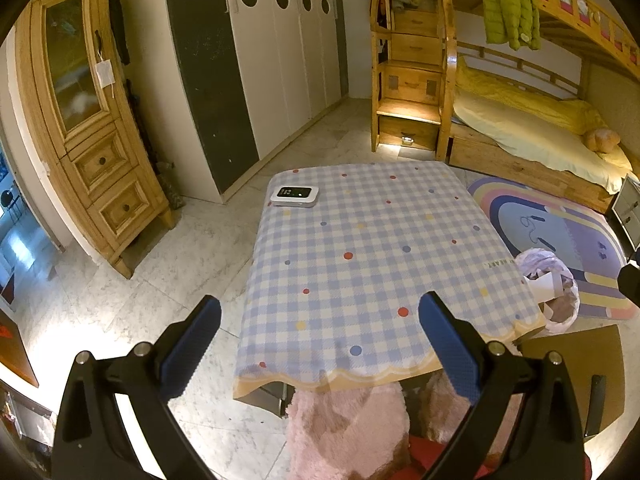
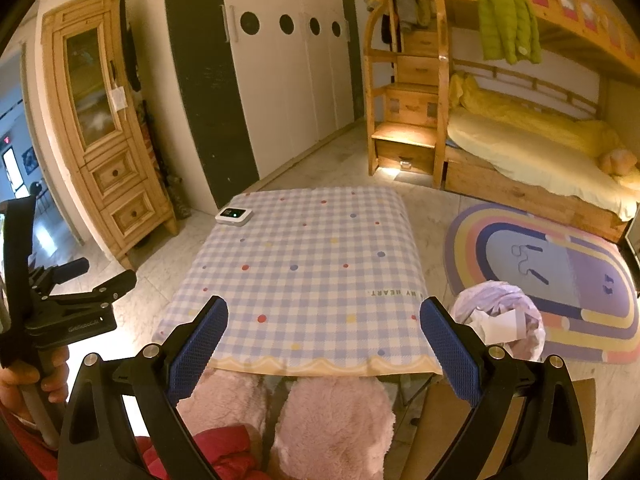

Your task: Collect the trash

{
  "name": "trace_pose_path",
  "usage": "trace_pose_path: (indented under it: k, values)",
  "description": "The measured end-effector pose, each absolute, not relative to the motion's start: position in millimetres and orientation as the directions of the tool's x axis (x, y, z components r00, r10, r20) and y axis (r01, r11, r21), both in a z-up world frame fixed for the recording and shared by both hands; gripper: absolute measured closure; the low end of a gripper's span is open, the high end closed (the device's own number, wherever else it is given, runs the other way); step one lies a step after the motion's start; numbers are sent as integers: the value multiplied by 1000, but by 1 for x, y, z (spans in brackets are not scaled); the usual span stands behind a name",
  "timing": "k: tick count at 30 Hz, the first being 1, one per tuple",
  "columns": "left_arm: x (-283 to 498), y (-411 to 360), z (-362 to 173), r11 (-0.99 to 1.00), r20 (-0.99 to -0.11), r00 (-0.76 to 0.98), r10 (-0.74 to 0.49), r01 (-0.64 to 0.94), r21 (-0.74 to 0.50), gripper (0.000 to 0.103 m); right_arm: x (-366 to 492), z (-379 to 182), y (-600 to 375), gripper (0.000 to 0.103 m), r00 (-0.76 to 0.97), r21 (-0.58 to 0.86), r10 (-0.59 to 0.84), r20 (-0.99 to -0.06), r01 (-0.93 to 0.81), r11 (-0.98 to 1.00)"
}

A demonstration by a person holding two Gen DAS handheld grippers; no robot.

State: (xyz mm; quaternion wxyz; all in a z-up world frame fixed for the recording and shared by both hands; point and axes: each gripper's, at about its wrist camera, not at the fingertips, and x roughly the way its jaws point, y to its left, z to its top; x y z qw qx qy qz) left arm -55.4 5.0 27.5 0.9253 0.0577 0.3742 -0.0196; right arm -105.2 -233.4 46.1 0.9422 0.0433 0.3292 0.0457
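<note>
- Worktop [image 2: 304, 280]: one, centre of both frames, covered by a blue-and-white checked cloth with coloured dots. No loose trash shows on its surface in either view.
- Trash bag [image 2: 500, 320]: one, pale lilac thin plastic, standing on the floor just beside the worktop's right edge, at centre right of both frames. Its mouth is open and crumpled; white paper scraps [image 2: 502, 326] lie inside. The scrap count cannot be determined.
- Handling judgement, bag: light, soft and slippery film that will collapse when lifted. Take hold at the gathered rim rather than the body; a thin wall may tear if pinched against the stiff paper.
- Handling judgement, paper: light and easily crushed; a grip on any exposed edge should suffice.
- Left gripper [image 1: 320, 340]: one, lower centre of the left wrist frame, above the worktop's near edge. The jaws stand wide apart and carry nothing.
- Right gripper [image 2: 324, 340]: one, lower centre of the right wrist frame, jaws likewise wide and empty. The bag sits just beyond its right-hand blue pad [image 2: 450, 350].
- White device [image 2: 234, 216]: one, small, flat, with a lit dark screen, on the worktop's far left corner. It appears to be equipment, not trash.
</note>
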Motion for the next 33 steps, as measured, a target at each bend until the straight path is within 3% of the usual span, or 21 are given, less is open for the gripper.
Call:
trace_pose_path:
  k: [8,14,19,22,25,30,33]
  values:
    - [-47,0,7,990,-715,697,-56,132,52,7,-106,22,-286,8,791,52,-55,-610,109,993]
    - [-43,-3,-34,979,-772,621,-137,203,-11,7,-118,-89,-380,7,656,2,-237,-717,342,940]
    - [-46,-6,-53,975,-797,586,-146,223,-15,7,-138,-198,-429,7,545,60,-237,-805,470,880]
    - [-50,-9,-56,975,-800,582,-147,223,-17,7,-136,-246,-441,7,514,43,-217,-830,447,893]
    - [-54,-10,-56,976,-798,585,-144,218,-17,7,-133,-271,-466,7,516,120,-139,-845,437,891]
    - [-62,-7,-56,978,-790,597,-138,210,-13,7,-137,-282,-475,6,503,-26,-303,-809,484,875]
    - [-69,-2,-57,978,-784,604,-143,207,-18,7,-146,-284,-476,6,522,26,-265,-811,484,875]
